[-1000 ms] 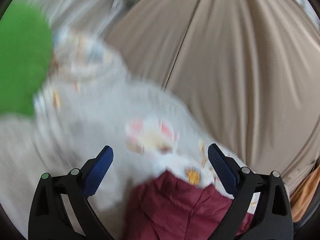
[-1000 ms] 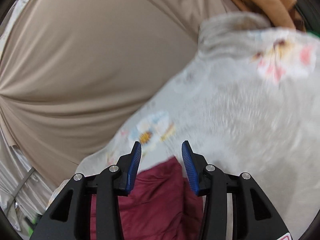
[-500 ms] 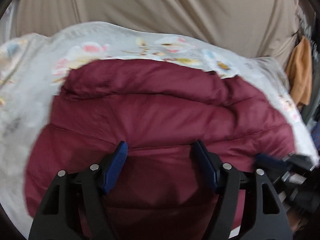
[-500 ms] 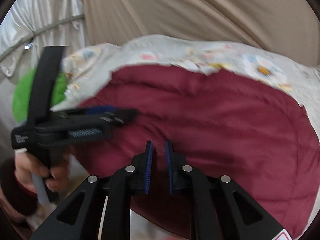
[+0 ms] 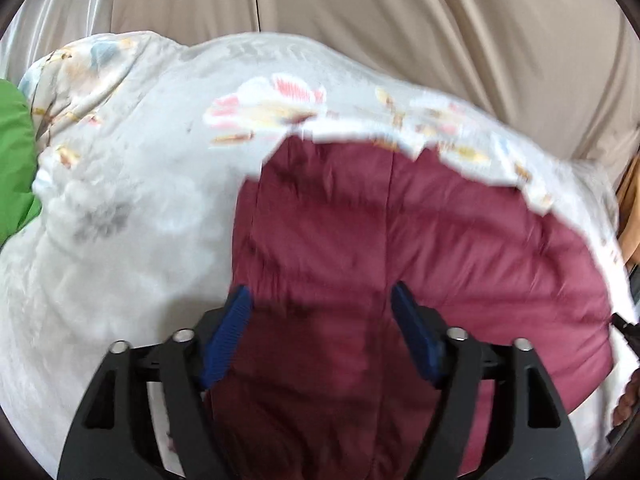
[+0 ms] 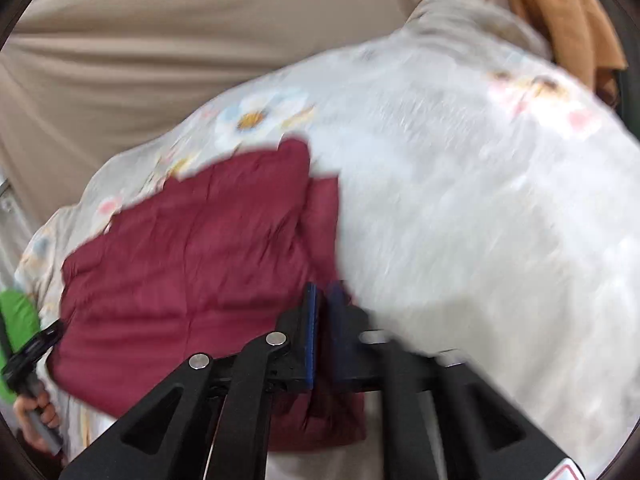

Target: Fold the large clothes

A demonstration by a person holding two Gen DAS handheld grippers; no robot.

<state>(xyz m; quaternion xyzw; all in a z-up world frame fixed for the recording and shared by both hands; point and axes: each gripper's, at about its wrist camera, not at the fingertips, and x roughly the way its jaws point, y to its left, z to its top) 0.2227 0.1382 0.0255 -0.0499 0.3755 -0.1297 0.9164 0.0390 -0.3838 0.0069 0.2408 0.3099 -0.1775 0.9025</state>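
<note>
A dark red quilted jacket (image 5: 420,248) lies on a white floral bedcover (image 5: 132,200). My left gripper (image 5: 322,308) is open, its blue pads spread just above the jacket's near-left part. In the right wrist view the jacket (image 6: 192,264) lies to the left. My right gripper (image 6: 323,300) has its pads almost together at the jacket's right edge; whether cloth is pinched between them is blurred. The left gripper's handle and the hand holding it show at the left edge of the right wrist view (image 6: 28,364).
A beige curtain (image 5: 420,32) hangs behind the bed. A green cloth (image 5: 14,160) lies at the bed's left. An orange-brown garment (image 6: 560,12) hangs at the right. The floral cover (image 6: 500,200) spreads right of the jacket.
Both views have swung sideways over the jacket. The right gripper, nearly shut before, now sits at the jacket's right edge. The left gripper stays open and has shifted toward the jacket's left part.
</note>
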